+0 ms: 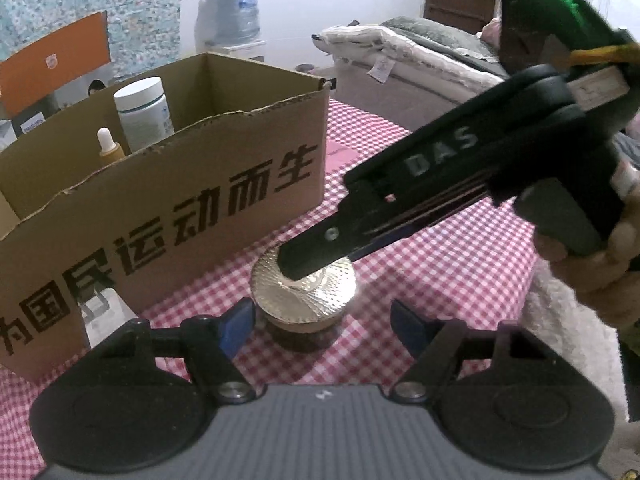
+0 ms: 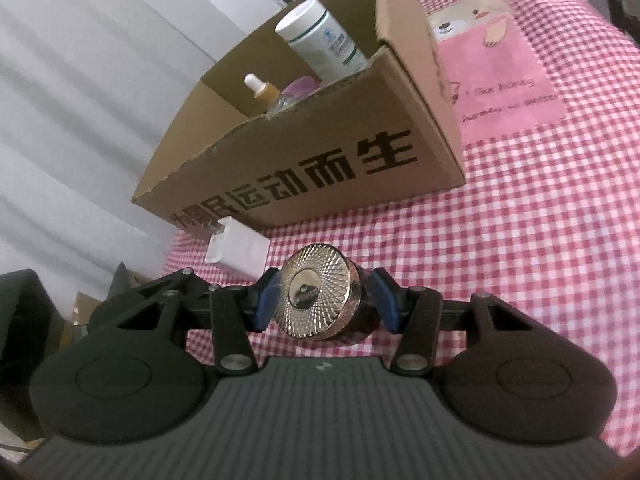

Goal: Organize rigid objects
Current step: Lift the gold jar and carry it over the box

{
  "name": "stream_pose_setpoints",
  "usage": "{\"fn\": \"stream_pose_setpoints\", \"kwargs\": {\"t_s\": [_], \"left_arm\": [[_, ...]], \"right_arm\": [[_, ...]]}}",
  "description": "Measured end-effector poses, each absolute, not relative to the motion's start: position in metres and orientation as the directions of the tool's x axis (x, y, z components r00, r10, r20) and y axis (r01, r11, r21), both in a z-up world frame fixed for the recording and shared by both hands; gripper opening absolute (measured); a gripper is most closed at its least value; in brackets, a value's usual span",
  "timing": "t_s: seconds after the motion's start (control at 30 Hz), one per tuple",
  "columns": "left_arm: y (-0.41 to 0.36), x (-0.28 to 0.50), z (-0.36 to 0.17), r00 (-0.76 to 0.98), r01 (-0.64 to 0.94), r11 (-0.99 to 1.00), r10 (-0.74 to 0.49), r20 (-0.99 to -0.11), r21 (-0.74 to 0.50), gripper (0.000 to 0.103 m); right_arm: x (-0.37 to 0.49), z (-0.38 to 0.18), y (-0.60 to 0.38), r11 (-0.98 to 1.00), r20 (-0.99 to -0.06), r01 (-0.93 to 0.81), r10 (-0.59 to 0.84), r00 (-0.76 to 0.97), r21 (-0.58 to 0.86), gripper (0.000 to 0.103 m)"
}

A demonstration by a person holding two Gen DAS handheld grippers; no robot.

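A small brown jar with a gold patterned lid (image 1: 316, 300) (image 2: 316, 300) sits just in front of a cardboard box (image 1: 200, 184) (image 2: 320, 168). My right gripper (image 2: 324, 304) is shut on the jar, with a blue pad against each side. In the left wrist view the right gripper (image 1: 312, 264) reaches in from the right and covers part of the lid. My left gripper (image 1: 324, 324) is open astride the jar, and there is a clear gap at its right pad. The box holds a white bottle (image 1: 142, 112) (image 2: 320, 40) and an amber dropper bottle (image 1: 108, 146) (image 2: 262, 90).
A pink checked cloth (image 1: 440, 264) (image 2: 520, 240) covers the surface. A small white box (image 2: 240, 252) lies at the cloth's left edge beside the cardboard box. A person's hand (image 1: 600, 264) holds the right gripper. A bed with blankets (image 1: 400, 48) and a water jug (image 1: 236, 8) stand behind.
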State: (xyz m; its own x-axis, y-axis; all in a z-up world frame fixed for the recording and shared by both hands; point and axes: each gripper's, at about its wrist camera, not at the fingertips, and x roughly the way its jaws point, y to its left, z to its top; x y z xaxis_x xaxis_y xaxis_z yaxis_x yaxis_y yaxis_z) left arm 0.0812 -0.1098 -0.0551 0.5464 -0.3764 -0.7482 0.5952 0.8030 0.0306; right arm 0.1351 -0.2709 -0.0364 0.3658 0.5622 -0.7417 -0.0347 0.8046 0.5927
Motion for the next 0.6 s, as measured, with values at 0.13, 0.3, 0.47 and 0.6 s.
{"fn": "stream_pose_setpoints", "kwargs": {"t_s": [0.13, 0.3, 0.47, 0.6], "left_arm": [[-0.115, 0.090, -0.059, 0.555, 0.598, 0.799, -0.352, -0.754, 0.067, 0.073], [-0.119, 0.100, -0.065, 0.548, 0.599, 0.796, -0.331, -0.768, 0.084, 0.062], [-0.118, 0.105, -0.067, 0.550, 0.590, 0.804, -0.330, -0.767, 0.077, 0.058], [-0.117, 0.103, -0.068, 0.557, 0.584, 0.808, -0.330, -0.762, 0.077, 0.057]], "right_arm": [[0.135, -0.036, -0.273, 0.802, -0.737, -0.027, 0.561, 0.377, 0.596, 0.050], [0.135, -0.042, -0.269, 0.801, -0.740, -0.019, 0.563, 0.367, 0.599, 0.050], [0.134, -0.046, -0.268, 0.799, -0.742, -0.008, 0.562, 0.365, 0.601, 0.046], [0.133, -0.047, -0.268, 0.798, -0.740, -0.002, 0.560, 0.372, 0.603, 0.043]]}}
